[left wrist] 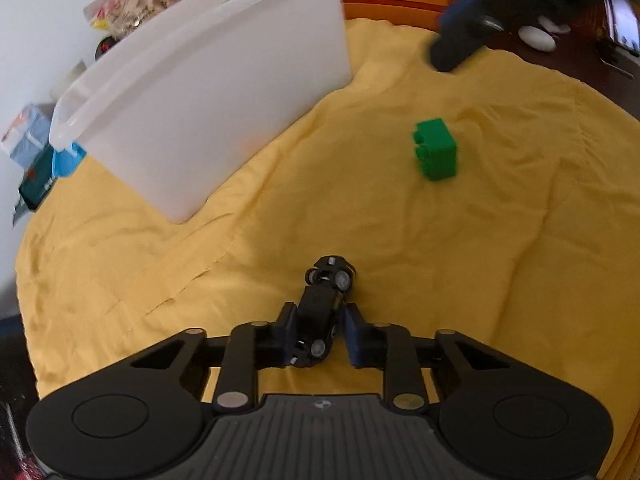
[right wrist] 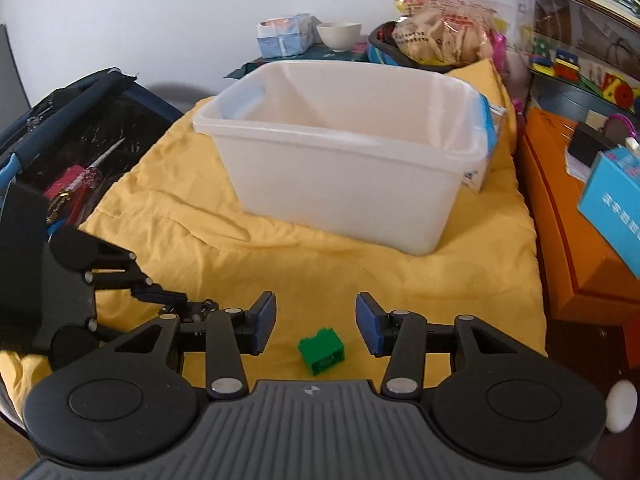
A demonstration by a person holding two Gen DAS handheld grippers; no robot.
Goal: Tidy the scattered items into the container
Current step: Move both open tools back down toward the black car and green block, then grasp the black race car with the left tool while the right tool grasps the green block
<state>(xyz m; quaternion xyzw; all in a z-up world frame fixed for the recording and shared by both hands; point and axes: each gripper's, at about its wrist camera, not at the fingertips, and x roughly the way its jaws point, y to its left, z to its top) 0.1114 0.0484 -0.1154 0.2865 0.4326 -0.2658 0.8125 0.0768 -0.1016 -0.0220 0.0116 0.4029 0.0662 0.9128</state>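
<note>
A small black toy car (left wrist: 318,312) lies on the yellow cloth (left wrist: 400,248) with my left gripper (left wrist: 319,322) shut on its body. In the right wrist view the left gripper (right wrist: 176,300) shows low at the left. A green toy brick (right wrist: 321,350) rests on the cloth between the fingers of my open right gripper (right wrist: 316,316); the blue pads stand clear of it on both sides. The same brick (left wrist: 436,154) appears in the left wrist view, with the right gripper (left wrist: 456,48) blurred beyond it. The white translucent tub (right wrist: 340,184) (left wrist: 224,92) stands behind, with nothing visible inside.
An orange cabinet (right wrist: 560,216) with a blue box (right wrist: 612,200) borders the cloth on the right. A dark open bag (right wrist: 88,140) lies on the left. Behind the tub are a snack bag (right wrist: 440,28), a bowl (right wrist: 339,35) and a tissue pack (right wrist: 284,36).
</note>
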